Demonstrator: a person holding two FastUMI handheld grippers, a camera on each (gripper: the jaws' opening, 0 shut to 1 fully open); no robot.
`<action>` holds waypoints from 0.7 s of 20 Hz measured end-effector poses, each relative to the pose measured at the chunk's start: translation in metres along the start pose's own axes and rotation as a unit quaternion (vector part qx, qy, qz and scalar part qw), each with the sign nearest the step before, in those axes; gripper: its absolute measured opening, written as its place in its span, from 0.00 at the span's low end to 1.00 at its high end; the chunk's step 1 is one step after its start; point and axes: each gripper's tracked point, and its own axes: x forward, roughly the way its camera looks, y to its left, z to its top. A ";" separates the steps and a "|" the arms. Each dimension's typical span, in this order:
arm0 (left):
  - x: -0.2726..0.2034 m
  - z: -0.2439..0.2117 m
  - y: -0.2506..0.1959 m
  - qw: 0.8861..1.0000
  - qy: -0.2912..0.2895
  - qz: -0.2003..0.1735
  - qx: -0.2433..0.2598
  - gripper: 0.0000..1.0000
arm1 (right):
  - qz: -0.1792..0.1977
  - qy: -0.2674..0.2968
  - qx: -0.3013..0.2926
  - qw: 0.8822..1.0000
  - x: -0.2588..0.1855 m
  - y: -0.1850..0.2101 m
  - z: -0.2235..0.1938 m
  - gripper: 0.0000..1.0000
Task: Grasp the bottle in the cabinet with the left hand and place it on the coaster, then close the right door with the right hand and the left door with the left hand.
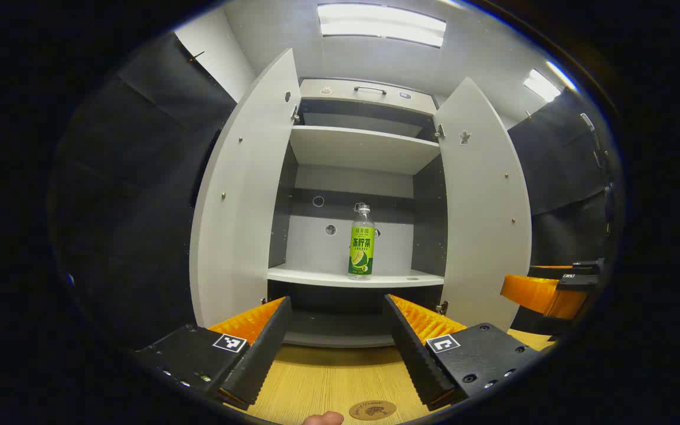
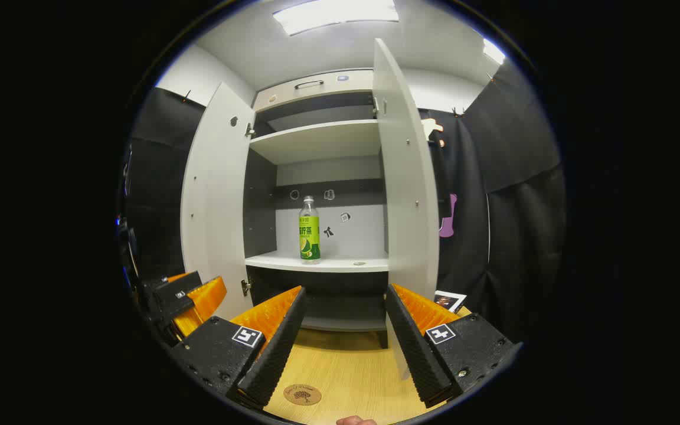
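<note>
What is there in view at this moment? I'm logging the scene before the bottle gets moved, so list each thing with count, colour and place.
bottle: 1, clear with green label, upright on the cabinet's middle shelf
cabinet: 1, white and grey, straight ahead
left door: 1, white, swung open
right door: 1, white, swung open
coaster: 1, brown, round, on the table near the claws
table: 1, light wood, in front of the cabinet
ceiling lights: several, white, overhead
left claw: 1, black and orange, open, above the table
right claw: 1, black and orange, open, above the table
</note>
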 end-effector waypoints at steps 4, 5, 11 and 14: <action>0.004 -0.005 0.002 1.000 0.014 -0.002 -0.002 0.99 | 0.010 0.007 0.011 1.000 0.003 0.009 -0.009 0.83; 0.005 -0.005 0.003 1.000 0.015 -0.002 -0.002 0.95 | 0.008 0.006 0.009 1.000 0.003 0.009 -0.010 0.83; 0.004 -0.003 0.002 1.000 0.005 -0.009 -0.003 0.99 | 0.000 0.005 0.005 1.000 0.001 0.004 -0.012 0.83; 0.003 -0.003 0.000 1.000 0.006 -0.013 -0.004 0.95 | -0.004 0.010 0.008 1.000 0.001 0.001 -0.015 0.83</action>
